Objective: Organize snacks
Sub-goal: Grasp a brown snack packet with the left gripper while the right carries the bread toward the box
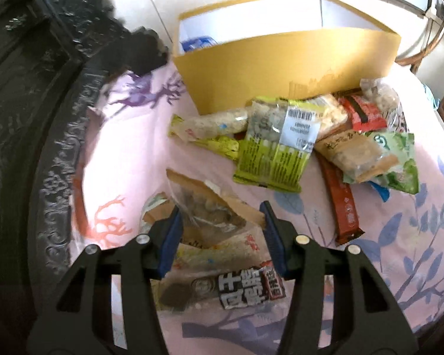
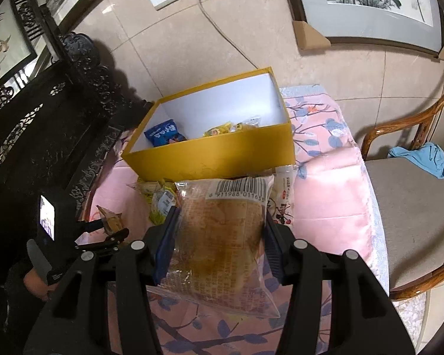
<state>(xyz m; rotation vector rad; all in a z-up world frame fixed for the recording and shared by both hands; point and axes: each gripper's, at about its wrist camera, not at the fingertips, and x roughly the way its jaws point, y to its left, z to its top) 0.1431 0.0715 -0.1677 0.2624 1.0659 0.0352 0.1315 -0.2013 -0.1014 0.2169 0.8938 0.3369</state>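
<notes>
A clear-wrapped bread packet (image 2: pixel 222 236) with a barcode is hanging upright, pinched at both sides. A brown paper-and-window snack bag (image 1: pixel 210 210) is tilting between blue pads. Loose snack packets (image 1: pixel 281 148) are lying heaped against the yellow box (image 2: pixel 216 153), which is holding a blue packet (image 2: pixel 164 133) and yellow packets (image 2: pixel 222 130).

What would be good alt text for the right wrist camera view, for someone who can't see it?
The right claw grips a clear-wrapped pastry packet with a barcode, held above a pink floral tablecloth. Behind it stands an open yellow box with a white interior, holding a blue snack bag and yellow packets; a wooden chair is at right.
</notes>
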